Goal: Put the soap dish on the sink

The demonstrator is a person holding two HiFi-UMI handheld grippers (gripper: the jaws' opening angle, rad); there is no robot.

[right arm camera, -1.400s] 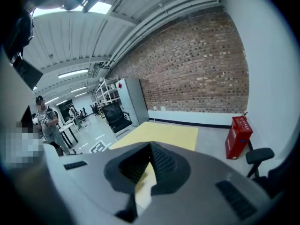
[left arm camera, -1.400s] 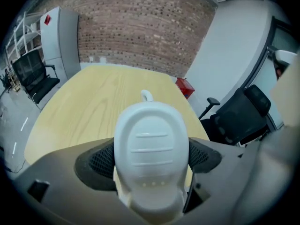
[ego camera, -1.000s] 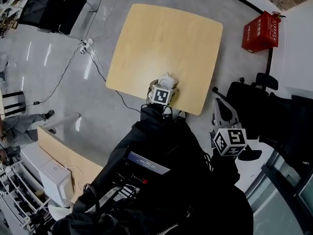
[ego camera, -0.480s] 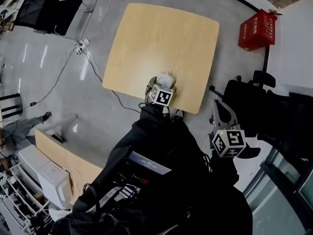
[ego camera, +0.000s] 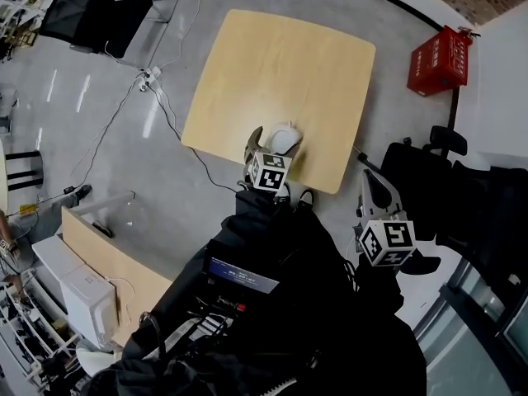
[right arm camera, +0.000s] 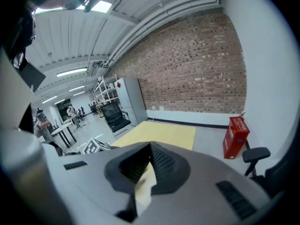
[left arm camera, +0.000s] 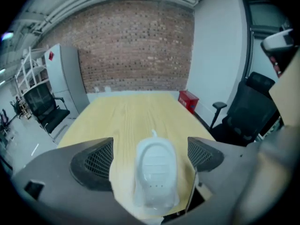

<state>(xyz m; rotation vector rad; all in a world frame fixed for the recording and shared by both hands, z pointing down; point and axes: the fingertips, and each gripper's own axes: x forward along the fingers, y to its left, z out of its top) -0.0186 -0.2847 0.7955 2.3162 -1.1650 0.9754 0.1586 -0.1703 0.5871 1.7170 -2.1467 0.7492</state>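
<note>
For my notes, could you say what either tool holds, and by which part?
Nothing. The left tool, jaws just opened wider, stands clear of the soap dish on the table between them; the right tool is shut, empty.

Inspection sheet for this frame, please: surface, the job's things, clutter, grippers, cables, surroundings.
Surface: light wooden table, holding one item only.
Job's things: white soap dish lies near the table's near edge; no sink seen.
Clutter: nothing seen.
Grippers: left gripper is above the soap dish; its jaws have just been opening and stand wide apart either side of it, pads not pressing it. Right gripper is off the table's right side, jaws together, nothing between them.
Cables: a cable runs over the floor from a power strip past the table's left edge.
Surroundings: red box by the wall, black chairs, brick wall.
</note>
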